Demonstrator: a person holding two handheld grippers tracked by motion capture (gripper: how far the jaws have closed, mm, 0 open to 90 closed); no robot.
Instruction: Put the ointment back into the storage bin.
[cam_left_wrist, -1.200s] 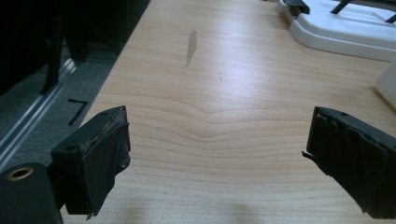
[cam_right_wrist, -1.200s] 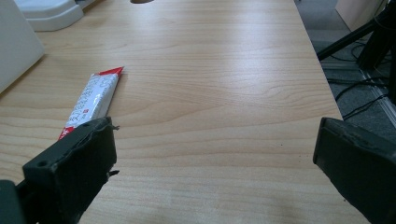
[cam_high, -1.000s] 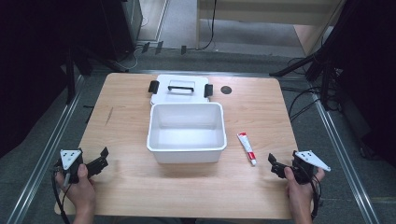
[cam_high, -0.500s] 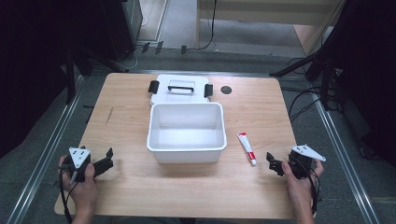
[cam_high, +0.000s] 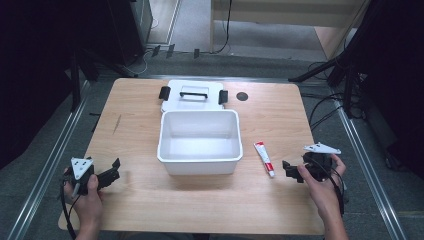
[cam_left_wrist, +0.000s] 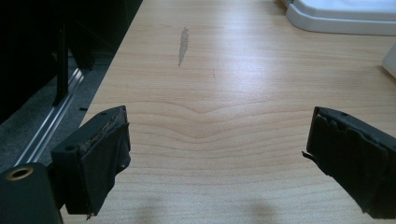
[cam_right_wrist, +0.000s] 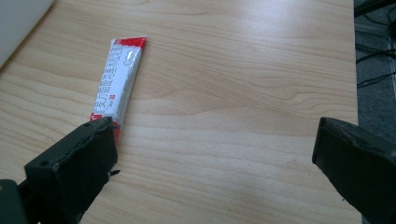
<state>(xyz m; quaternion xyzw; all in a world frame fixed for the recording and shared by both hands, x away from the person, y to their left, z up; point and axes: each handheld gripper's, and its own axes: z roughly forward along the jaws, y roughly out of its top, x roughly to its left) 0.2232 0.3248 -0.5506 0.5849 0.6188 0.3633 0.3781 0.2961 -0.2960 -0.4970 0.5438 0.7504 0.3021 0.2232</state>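
Small white-and-red soft tube (cam_high: 264, 158) (cam_right_wrist: 117, 77) with printed lettering, lying flat on the pale wooden counter (cam_high: 280, 120), just right of the open white plastic bin (cam_high: 199, 161), long axis running roughly front to back, untouched.

A wooden table (cam_high: 150, 130) carries a white tub (cam_high: 200, 142) at its middle. Just behind the tub lies a white lid (cam_high: 192, 95); right of the tub lies a red-and-white tube (cam_high: 264, 158), near but apart.
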